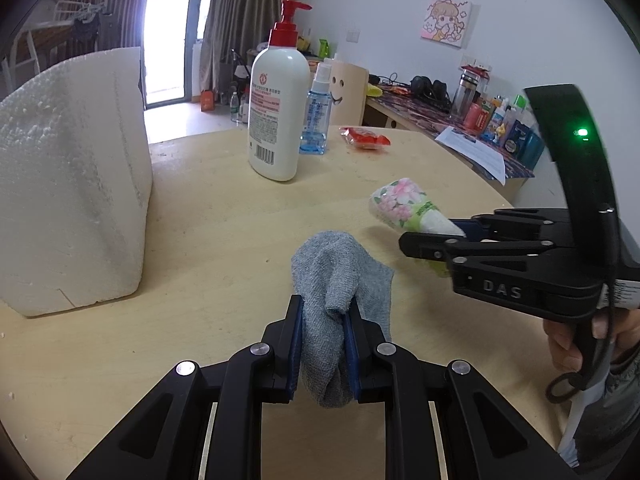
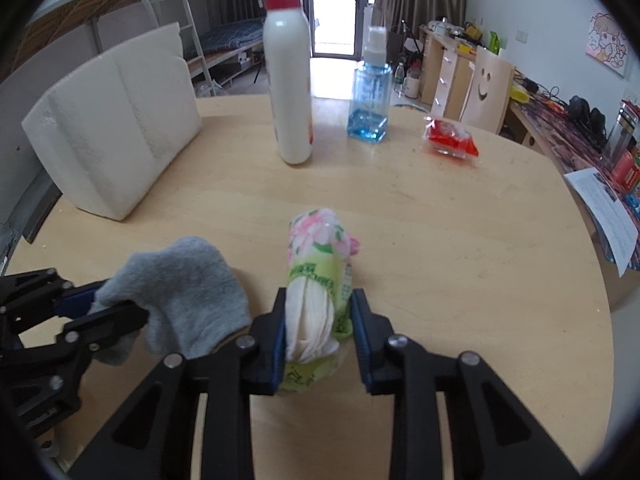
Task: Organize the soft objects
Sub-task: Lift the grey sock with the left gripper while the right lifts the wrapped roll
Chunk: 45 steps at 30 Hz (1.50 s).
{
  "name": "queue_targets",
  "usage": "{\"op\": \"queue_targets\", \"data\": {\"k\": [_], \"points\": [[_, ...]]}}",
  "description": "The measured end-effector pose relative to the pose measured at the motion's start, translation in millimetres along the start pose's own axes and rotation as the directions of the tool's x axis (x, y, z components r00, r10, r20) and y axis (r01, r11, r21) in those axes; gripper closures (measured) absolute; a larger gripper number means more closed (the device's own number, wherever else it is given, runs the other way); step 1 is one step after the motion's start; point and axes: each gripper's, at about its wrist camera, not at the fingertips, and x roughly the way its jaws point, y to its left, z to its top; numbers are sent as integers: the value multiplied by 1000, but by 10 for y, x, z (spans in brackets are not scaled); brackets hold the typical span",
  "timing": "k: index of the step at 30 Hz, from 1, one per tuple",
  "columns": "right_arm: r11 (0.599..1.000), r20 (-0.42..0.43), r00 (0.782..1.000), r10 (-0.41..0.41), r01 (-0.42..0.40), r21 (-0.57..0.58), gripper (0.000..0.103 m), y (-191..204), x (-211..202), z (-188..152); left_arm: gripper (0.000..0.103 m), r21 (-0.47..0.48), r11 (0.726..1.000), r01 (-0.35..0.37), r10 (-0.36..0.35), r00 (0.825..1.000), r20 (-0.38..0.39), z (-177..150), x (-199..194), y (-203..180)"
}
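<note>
Both grippers loaded, low in frame.
Left gripper point(image 1: 323, 354) pinches the grey sock point(image 1: 340, 280); right gripper point(image 2: 320, 340) clamps the floral tissue pack point(image 2: 318, 276) over the counter point(image 2: 460, 248).

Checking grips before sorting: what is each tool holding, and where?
Left tool: grey terry sock, mid-length. Right tool: floral tissue pack, near end.

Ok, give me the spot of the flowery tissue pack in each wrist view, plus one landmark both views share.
Left wrist view: the flowery tissue pack sits right of centre, its near end between the fingers of the right gripper.
Right wrist view: the flowery tissue pack sits at bottom centre, clamped in the right gripper.
Shared landmark: the white lotion bottle with a red pump, upright on the table.
</note>
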Motion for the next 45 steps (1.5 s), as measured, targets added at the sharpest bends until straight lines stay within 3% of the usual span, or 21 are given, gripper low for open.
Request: {"op": "queue_targets", "data": {"k": [19,34,45], "points": [[1000,143,990,-4,0,30,70,68,-656,-225,83,78,997,-4,-4,996,93,-77,-410,-290],[999,275,961,13,-22,33,70,281,-1106,-520,83,122,992,-45,23,984,176,-318,-869,-397],[998,323,946,22,-37,42,70,556,-1283,-710,83,132,989,-66,37,976,214,-509,-1144,-312]]}}
